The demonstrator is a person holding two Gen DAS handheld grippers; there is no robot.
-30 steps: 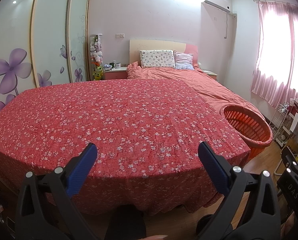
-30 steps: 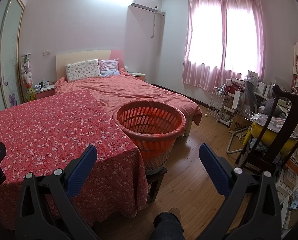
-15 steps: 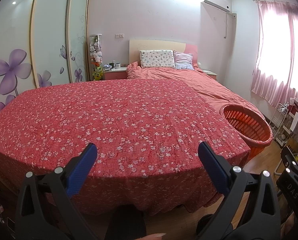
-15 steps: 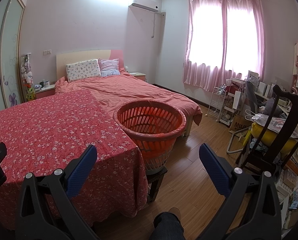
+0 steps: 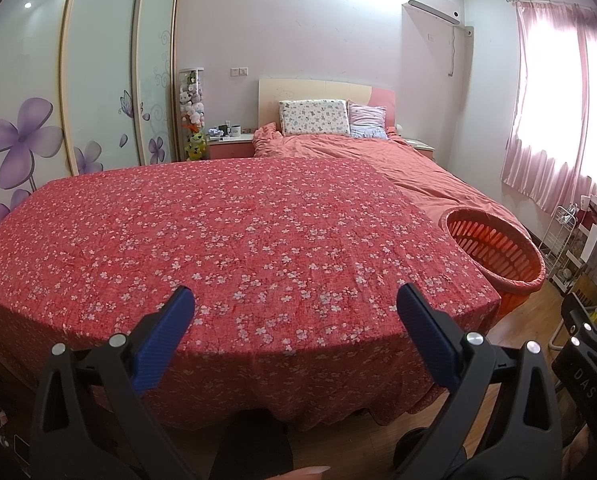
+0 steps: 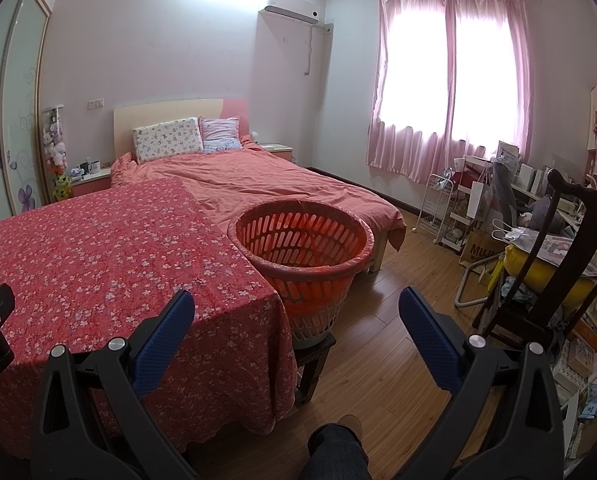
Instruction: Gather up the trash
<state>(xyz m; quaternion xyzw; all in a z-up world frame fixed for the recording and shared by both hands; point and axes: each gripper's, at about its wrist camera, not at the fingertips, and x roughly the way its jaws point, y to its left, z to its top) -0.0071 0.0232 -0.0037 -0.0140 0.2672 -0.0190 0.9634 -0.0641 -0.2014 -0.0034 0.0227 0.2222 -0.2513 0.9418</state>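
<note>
Your left gripper (image 5: pixel 294 304) is spread wide and empty, hanging just short of the near edge of the red floral cloth (image 5: pixel 226 232). No trash shows anywhere on that cloth ahead of it, so before you commit to a reach, sweep the view slowly and look for scraps rather than pinching at the fabric. Your right gripper (image 6: pixel 296 306) is likewise spread with nothing between its fingers. The orange basket (image 6: pixel 302 252), the likely place for the trash, stands ahead of it, slightly left of centre between the fingers, raised on a small dark stool (image 6: pixel 312 360) just beside the cloth's right corner. It looks empty from here.

Beyond the cloth lies a bed (image 6: pixel 282 188) with two pillows. Right of the right gripper are bare wood floor (image 6: pixel 382 344), a dark chair (image 6: pixel 538 276) and cluttered shelves under pink curtains (image 6: pixel 450 80).
</note>
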